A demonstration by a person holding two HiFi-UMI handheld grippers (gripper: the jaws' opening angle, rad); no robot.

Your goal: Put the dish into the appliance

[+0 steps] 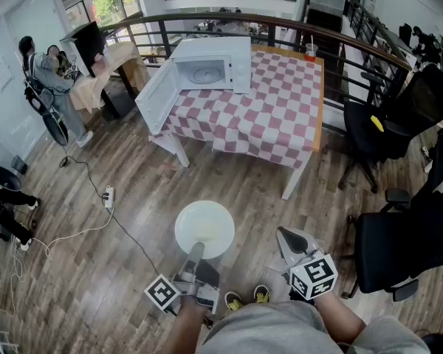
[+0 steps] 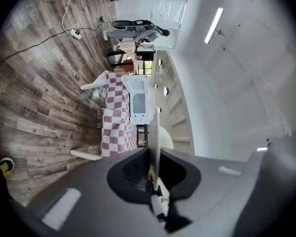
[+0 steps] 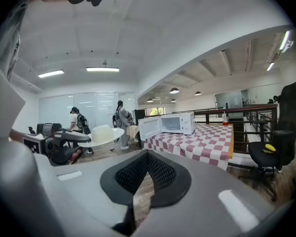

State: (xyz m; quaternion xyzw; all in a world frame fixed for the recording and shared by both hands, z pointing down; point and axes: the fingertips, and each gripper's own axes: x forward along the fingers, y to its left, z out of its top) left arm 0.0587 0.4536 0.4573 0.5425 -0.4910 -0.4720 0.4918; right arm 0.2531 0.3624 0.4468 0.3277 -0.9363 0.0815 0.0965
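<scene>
Left gripper [image 1: 197,248] clamped; right gripper [image 1: 289,236] closed.

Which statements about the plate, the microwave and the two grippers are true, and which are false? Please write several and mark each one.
1. The left gripper is closed on the rim of the white plate. True.
2. The microwave door is closed. False: it stands wide open.
3. The microwave stands on the floor. False: it stands on the table with the checked cloth.
4. The right gripper holds nothing. True.
5. The plate is already inside the microwave. False: it is held above the floor, away from the table.
</scene>
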